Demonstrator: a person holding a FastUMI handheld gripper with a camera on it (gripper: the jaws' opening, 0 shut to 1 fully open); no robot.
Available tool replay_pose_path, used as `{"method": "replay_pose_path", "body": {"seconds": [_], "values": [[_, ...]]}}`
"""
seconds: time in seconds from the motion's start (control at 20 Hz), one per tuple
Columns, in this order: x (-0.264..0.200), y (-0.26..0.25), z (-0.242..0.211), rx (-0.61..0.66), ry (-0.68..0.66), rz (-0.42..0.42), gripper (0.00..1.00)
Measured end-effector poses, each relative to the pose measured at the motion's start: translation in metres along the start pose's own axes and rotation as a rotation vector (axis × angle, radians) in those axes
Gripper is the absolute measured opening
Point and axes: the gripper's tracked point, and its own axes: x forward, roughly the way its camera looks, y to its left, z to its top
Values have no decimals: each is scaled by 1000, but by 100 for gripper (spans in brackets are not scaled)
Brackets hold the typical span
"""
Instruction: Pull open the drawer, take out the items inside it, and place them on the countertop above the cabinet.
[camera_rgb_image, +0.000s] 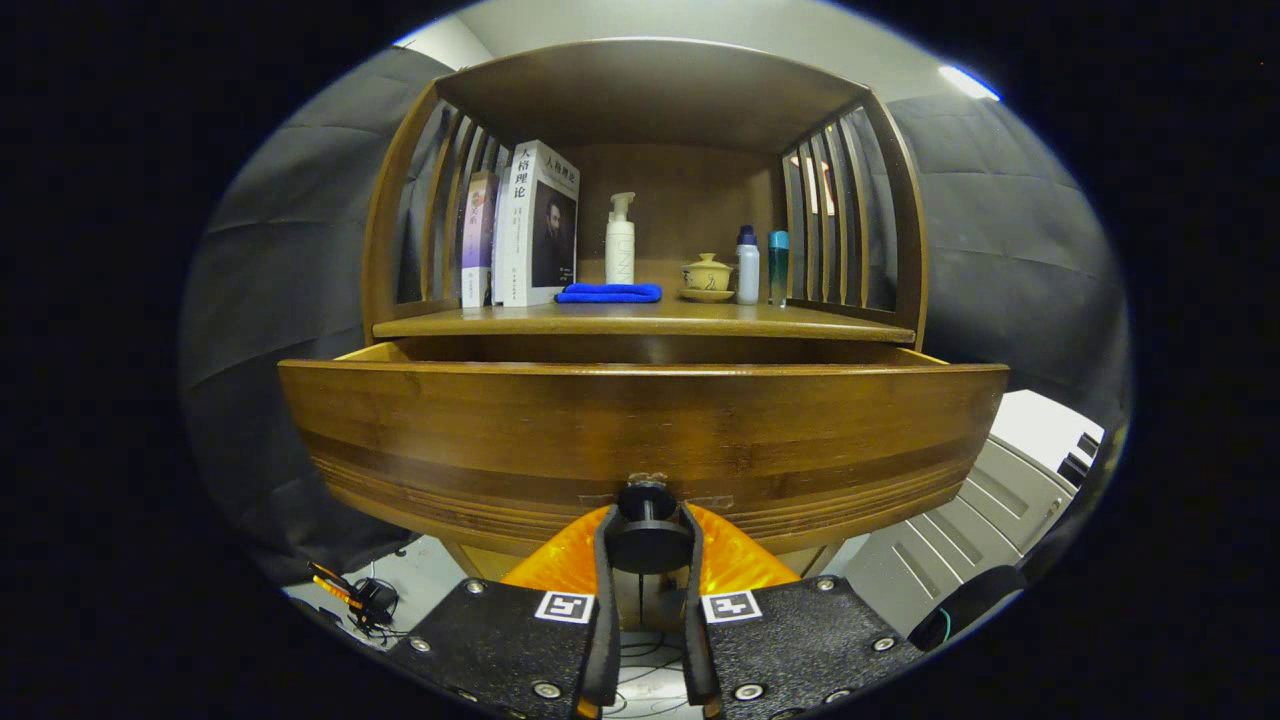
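My gripper (648, 545) pinches the round black drawer knob (648, 540) – both fingers pressed on it. Brown wooden drawer (640, 440) stands pulled out below the countertop (640, 320) – I can't see inside.

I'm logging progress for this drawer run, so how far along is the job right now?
Done: the drawer stands pulled out from under the countertop. In hand: the gripper has both fingers closed on the drawer's black knob. Left: letting go, lifting out whatever is inside, which the drawer front hides, and setting it on the countertop beside the blue cloth.
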Motion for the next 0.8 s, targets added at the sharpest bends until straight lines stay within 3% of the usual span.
{"method": "replay_pose_path", "body": {"seconds": [0.8], "values": [[-65, 7, -21, 6, 28, 12, 25]]}}
